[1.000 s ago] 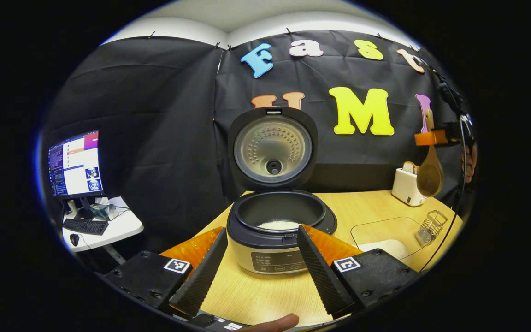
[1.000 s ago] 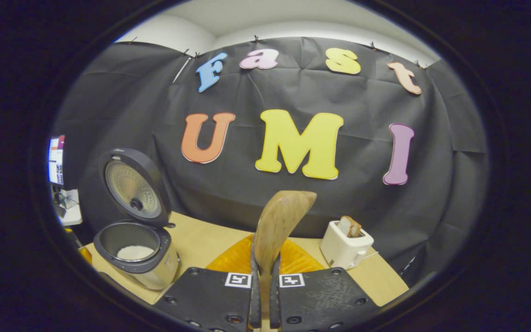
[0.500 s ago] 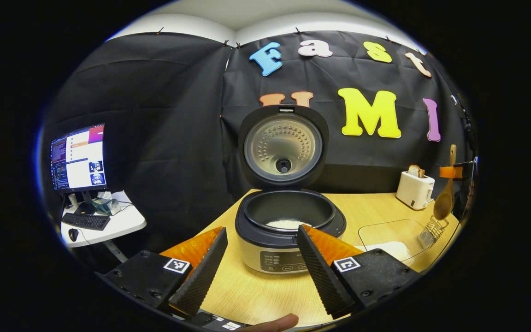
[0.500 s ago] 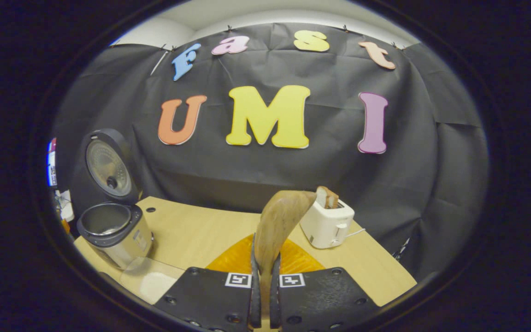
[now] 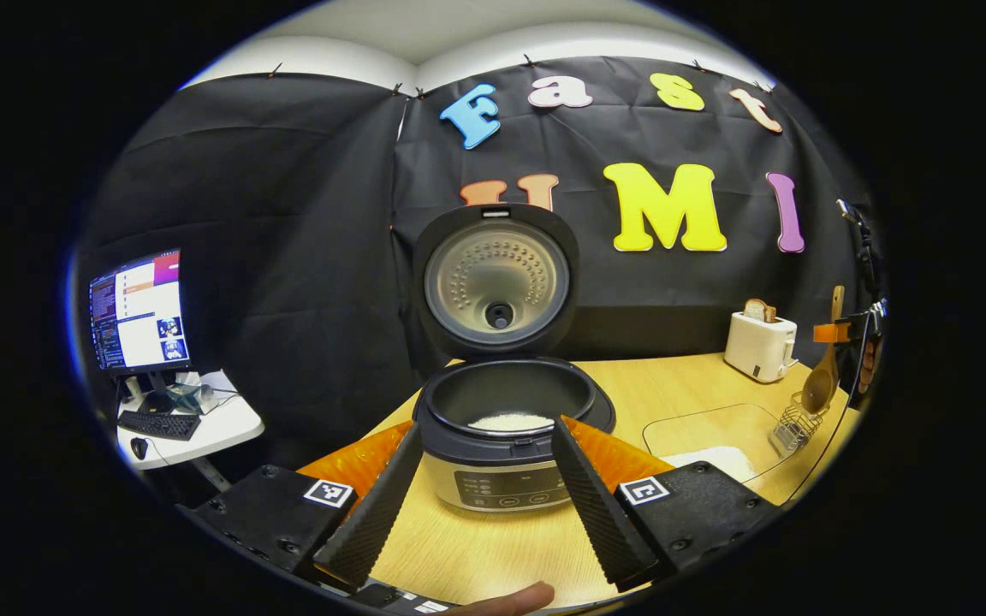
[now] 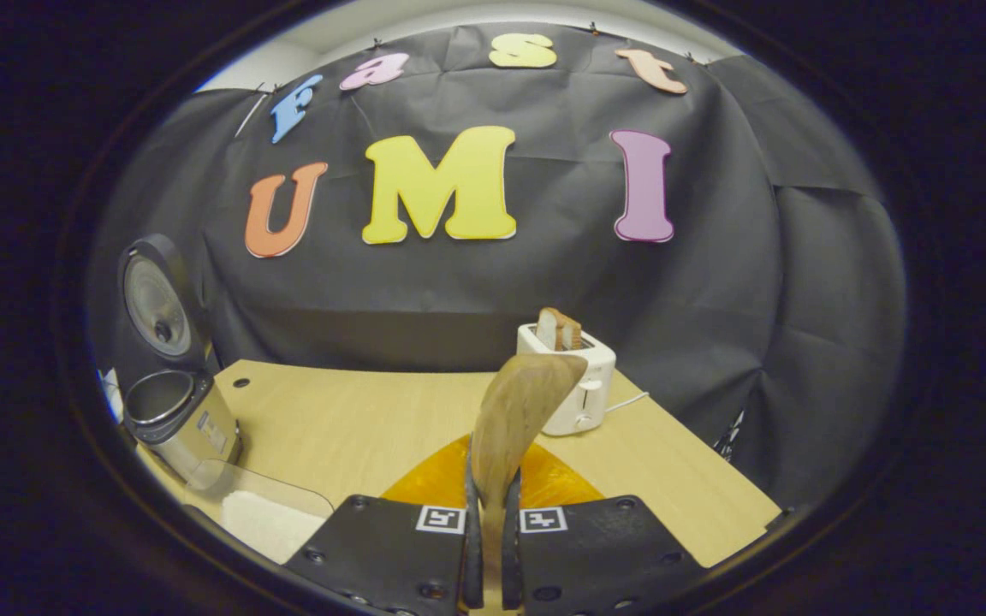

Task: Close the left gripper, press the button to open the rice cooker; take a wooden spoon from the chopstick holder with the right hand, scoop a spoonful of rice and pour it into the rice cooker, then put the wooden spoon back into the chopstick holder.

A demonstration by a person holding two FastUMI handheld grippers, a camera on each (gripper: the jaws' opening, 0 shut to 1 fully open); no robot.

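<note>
Right gripper (image 6: 489, 547) clamped on brown wooden spoon (image 6: 517, 423), lowered over wire chopstick holder (image 5: 790, 426) (rice already poured) | left gripper (image 5: 480, 488) fingers spread, empty, before open black-lidded rice cooker (image 5: 506, 428).

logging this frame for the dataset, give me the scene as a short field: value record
rice cooker: lid open, white rice inside
left tool: open, in front of the cooker
right tool: shut on the wooden spoon
wooden spoon: bowl above the chopstick holder in the left gripper view
chopstick holder: wire, beside a clear tray of rice
toaster: holds bread
</note>
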